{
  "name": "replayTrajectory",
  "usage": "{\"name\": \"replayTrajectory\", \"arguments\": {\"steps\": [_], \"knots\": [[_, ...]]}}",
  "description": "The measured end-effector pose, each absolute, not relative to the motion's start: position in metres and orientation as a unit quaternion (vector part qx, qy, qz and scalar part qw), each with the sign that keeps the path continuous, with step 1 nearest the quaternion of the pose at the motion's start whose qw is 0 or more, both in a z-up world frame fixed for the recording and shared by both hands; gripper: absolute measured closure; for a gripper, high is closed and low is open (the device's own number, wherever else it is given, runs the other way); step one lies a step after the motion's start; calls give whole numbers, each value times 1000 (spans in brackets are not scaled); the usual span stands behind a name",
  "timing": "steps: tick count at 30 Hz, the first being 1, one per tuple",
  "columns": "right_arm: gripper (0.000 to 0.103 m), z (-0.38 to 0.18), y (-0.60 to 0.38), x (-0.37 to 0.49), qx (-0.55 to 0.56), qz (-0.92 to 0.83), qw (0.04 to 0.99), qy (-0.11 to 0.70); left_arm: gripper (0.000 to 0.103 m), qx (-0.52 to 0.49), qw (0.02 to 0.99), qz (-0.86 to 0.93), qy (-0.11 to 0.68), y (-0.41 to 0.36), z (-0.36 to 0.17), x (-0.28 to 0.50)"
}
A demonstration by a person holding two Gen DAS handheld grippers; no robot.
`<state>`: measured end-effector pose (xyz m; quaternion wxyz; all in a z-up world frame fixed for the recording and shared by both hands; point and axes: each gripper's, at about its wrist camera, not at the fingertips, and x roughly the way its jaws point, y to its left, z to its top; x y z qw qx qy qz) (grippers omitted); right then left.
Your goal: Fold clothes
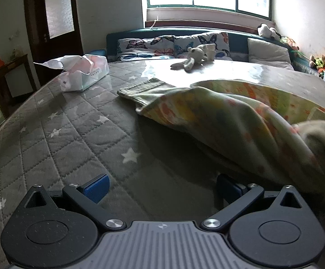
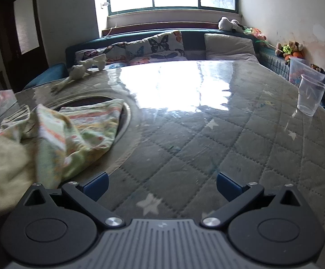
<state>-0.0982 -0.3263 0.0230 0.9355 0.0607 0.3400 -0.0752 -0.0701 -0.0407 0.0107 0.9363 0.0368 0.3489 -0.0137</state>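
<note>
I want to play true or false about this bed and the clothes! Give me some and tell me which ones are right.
1. Both tools are open and hold nothing. True: the left tool and right tool are empty.
2. The patterned garment is folded neatly. False: it lies crumpled.
3. A clear plastic cup stands upright on the quilted bed cover. True.
4. The stuffed toy sits on the garment. False: it lies apart, near the butterfly pillows.
5. The tissue pack is on the floor. False: it rests on the bed.
</note>
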Motion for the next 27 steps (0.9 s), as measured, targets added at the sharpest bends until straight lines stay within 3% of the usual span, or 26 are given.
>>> {"name": "replayTrajectory", "arguments": {"steps": [18,27], "knots": [[0,63,-285,-140,65,-47,961,264,0,49,932,-8,359,-52,16,-99],[0,31,-243,-116,21,50,938,342,0,42,934,6,355,-43,24,-105]]}}
